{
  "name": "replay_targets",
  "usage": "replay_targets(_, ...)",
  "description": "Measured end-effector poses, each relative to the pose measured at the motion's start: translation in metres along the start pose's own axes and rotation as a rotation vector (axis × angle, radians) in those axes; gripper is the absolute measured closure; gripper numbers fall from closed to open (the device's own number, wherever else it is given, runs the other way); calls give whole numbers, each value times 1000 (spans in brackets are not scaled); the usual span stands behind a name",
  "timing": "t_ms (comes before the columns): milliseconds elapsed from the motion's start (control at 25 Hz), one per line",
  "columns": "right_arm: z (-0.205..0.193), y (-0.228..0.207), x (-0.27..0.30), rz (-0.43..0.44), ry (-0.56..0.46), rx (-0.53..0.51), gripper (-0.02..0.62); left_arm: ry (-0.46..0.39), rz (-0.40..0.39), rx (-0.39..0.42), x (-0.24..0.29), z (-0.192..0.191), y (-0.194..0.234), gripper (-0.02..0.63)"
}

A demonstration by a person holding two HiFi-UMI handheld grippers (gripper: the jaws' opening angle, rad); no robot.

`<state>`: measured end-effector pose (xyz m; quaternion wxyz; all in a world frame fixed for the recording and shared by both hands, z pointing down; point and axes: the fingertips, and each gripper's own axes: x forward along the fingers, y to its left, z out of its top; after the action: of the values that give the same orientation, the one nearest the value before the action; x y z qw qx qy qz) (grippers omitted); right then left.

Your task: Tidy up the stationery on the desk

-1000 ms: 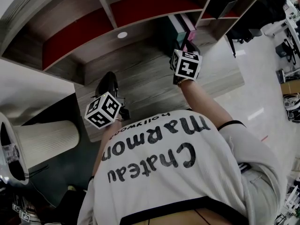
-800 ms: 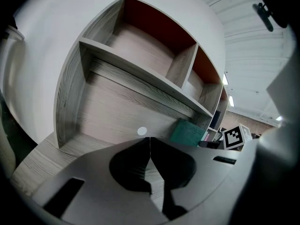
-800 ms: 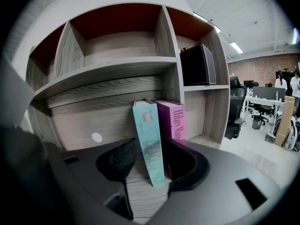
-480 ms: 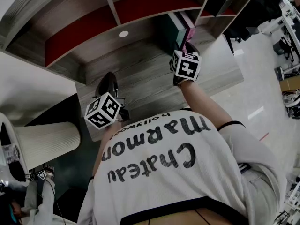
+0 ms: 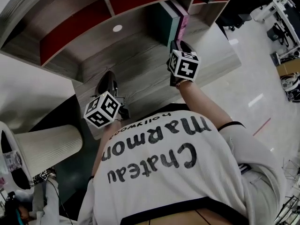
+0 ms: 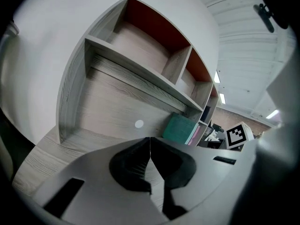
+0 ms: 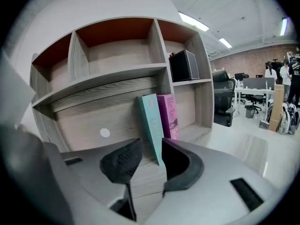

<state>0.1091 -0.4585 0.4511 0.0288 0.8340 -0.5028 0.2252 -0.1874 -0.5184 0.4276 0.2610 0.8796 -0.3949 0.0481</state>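
A teal book (image 7: 150,121) and a magenta book (image 7: 168,116) stand upright side by side at the back of the wooden desk (image 5: 140,74), under the shelf. My right gripper (image 7: 151,146) hovers just in front of the teal book, which shows through the gap beyond the tips. Its jaws have just been closing but still stand apart with nothing between the pads. In the head view the right gripper (image 5: 180,45) points at the teal book (image 5: 164,25). My left gripper (image 6: 150,139) is shut and empty over the bare desk, left of the teal book (image 6: 180,129).
A wooden shelf unit (image 7: 117,74) with red-backed compartments rises behind the desk; a black box (image 7: 183,65) sits in its right compartment. A white round cap (image 7: 104,133) marks the back panel. A lamp shade (image 5: 47,144) stands left of the desk. Office chairs (image 7: 224,102) are at right.
The right gripper has moved a little forward toward the upright books. The left gripper stays where it was.
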Motion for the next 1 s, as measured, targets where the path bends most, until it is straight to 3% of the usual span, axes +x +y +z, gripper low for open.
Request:
replay_targets(320, -37, -5, -45, 19, 53, 20, 478, 51, -82, 5, -9, -26, -25, 589)
replay_targets(400, -38, -1, -52, 55, 62, 16, 566, 55, -97, 10, -10, -27, -34, 589)
replay_targets(440, -37, 1, -55, 76, 63, 13, 578, 56, -102, 13, -11, -27, -39, 589)
replay_targets(680, -17, 3, -77, 197, 32, 4, 581, 54, -118, 28, -14, -27, -73, 589)
replay_targets(1000, 30, -2, -115, 403, -73, -68, 581, -29, -135, 44, -16, -15, -135, 589)
